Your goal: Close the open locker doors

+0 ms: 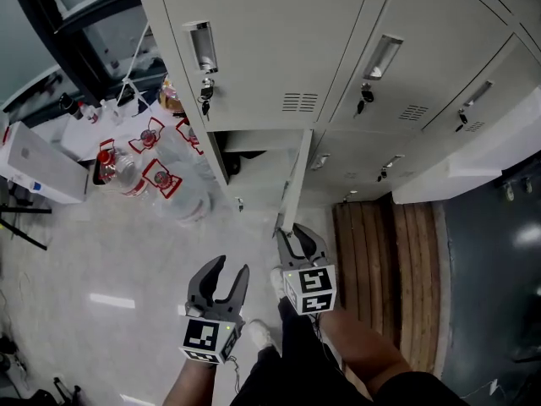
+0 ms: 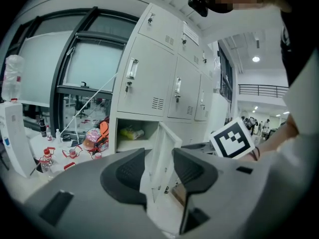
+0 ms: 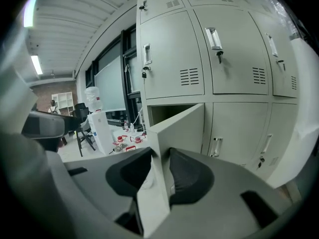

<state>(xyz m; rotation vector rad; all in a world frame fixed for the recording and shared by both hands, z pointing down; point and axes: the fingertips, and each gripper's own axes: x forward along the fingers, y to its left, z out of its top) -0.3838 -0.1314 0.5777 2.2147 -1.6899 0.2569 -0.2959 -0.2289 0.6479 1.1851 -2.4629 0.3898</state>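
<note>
A bank of grey lockers [image 1: 279,41] stands ahead, and one lower locker door [image 1: 295,180] hangs open, edge-on towards me. In the right gripper view that door [image 3: 182,126] runs between the jaws. My right gripper [image 3: 158,169] is shut on its free edge, both pads against the metal. Seen from the head view, the right gripper [image 1: 297,237] sits at the door's bottom corner. My left gripper [image 1: 226,276] hovers open just to its left over the floor, holding nothing. The left gripper [image 2: 158,169] looks at the open compartment [image 2: 132,133] and the door [image 2: 164,146].
Shrink-wrapped water bottles [image 1: 156,172] lie on the floor left of the lockers, beside a white box [image 1: 38,167]. Wooden slats [image 1: 380,260] cover the floor at the right. Closed doors above carry handles with keys [image 1: 204,91]. The person's legs and shoe [image 1: 258,335] are below.
</note>
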